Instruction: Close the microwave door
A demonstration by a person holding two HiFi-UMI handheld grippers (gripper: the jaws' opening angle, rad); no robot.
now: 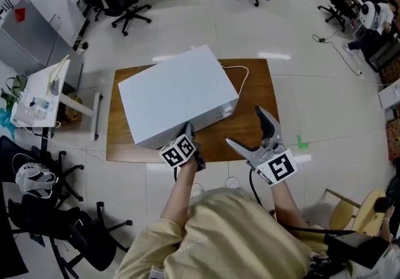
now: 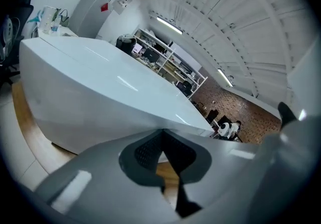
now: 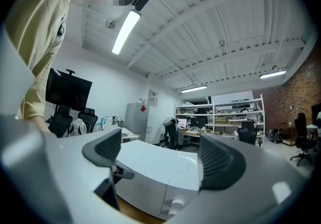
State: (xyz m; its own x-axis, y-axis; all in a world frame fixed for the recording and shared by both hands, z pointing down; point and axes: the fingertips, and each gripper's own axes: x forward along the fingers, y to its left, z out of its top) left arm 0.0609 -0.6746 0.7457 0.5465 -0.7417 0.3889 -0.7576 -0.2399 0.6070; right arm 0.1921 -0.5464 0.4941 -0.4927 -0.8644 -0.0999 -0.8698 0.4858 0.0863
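Note:
The white microwave (image 1: pixel 178 93) stands on a wooden board (image 1: pixel 256 96) on the floor, its front towards me and its door lying flush with the body. In the right gripper view its two knobs (image 3: pixel 175 203) show at the front's right end. My left gripper (image 1: pixel 189 129) is shut with nothing between its pads, right at the microwave's front lower edge; whether it touches I cannot tell. The left gripper view has its closed tips (image 2: pixel 161 137) just below the white casing (image 2: pixel 100 92). My right gripper (image 1: pixel 245 126) hangs open over the board, right of the microwave (image 3: pixel 155 168), holding nothing.
A white cable (image 1: pixel 240 74) runs from behind the microwave across the board. A white side table (image 1: pixel 44 93) stands at the left, black office chairs (image 1: pixel 125 2) at the back and lower left (image 1: pixel 75 228). A wooden stool (image 1: pixel 353 209) is at my right.

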